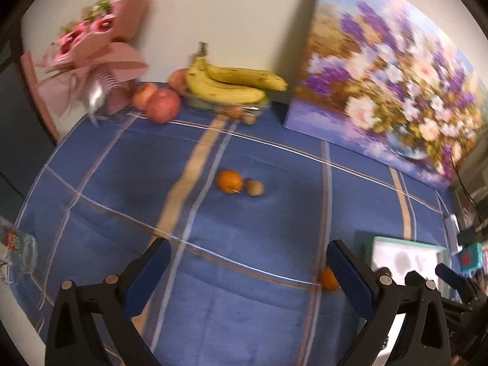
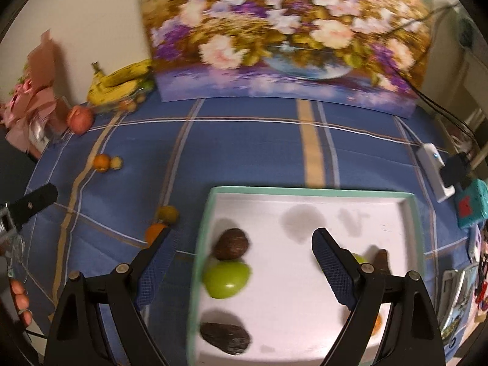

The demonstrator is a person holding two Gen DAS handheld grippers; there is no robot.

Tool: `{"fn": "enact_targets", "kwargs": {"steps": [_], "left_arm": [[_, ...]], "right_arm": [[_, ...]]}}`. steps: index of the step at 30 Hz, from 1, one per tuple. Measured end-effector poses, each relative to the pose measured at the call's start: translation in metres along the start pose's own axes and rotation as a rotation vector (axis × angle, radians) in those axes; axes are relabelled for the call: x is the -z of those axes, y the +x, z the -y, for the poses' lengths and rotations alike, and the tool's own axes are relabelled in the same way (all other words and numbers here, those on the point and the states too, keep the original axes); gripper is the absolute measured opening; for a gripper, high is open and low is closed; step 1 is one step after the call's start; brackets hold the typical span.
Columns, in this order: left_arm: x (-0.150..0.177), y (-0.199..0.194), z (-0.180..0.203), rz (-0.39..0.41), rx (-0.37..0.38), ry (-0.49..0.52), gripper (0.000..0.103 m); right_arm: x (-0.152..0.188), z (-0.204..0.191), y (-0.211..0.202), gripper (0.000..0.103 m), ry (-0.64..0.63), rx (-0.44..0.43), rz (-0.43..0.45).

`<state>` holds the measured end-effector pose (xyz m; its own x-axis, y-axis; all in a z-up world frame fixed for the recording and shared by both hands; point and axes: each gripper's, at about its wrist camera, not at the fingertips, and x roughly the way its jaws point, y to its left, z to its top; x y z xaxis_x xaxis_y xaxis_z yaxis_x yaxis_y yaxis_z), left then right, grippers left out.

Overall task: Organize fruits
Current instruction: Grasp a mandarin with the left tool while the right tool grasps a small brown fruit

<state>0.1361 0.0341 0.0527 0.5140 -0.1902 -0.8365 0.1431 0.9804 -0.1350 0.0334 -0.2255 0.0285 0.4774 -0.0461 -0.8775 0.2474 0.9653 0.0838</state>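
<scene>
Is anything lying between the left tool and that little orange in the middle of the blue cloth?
Nothing visible. The left tool is open, and only bare blue tablecloth lies between it and the orange. A small brownish fruit sits beside the orange, on its right, not in front.

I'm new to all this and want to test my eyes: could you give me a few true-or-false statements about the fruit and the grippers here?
1. The green apple lies inside the tray. True.
2. The right gripper holds a fruit. False: it is open and holds nothing.
3. The bananas are at the table's far end, by the wall. True.
4. The left gripper is shut on the orange. False: it is open, and that orange lies on the tablecloth, touching a small brownish fruit.
</scene>
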Motion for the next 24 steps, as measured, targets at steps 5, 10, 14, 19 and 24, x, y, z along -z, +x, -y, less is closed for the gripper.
{"fn": "enact_targets", "kwargs": {"steps": [5, 10, 14, 19, 24], "left_arm": [[-0.008, -0.007, -0.032, 0.016, -0.012, -0.064, 0.103], [-0.019, -0.01, -0.052, 0.029, -0.011, -0.101, 0.103], [-0.029, -0.004, -0.058, 0.033, 0.0, -0.111, 0.103], [-0.042, 0.005, -0.063, 0.044, -0.006, -0.121, 0.103], [-0.055, 0.024, -0.062, 0.037, 0.002, -0.114, 0.103]], "right_arm": [[-0.003, -0.028, 0.002, 0.09, -0.04, -0.048, 0.003], [-0.007, -0.046, -0.003, 0.09, -0.046, -0.085, 0.03], [-0.013, -0.056, -0.004, 0.09, -0.05, -0.096, 0.05], [-0.02, -0.064, 0.005, 0.09, -0.043, -0.097, 0.049], [-0.026, -0.069, 0.018, 0.09, -0.034, -0.099, 0.038]]}}
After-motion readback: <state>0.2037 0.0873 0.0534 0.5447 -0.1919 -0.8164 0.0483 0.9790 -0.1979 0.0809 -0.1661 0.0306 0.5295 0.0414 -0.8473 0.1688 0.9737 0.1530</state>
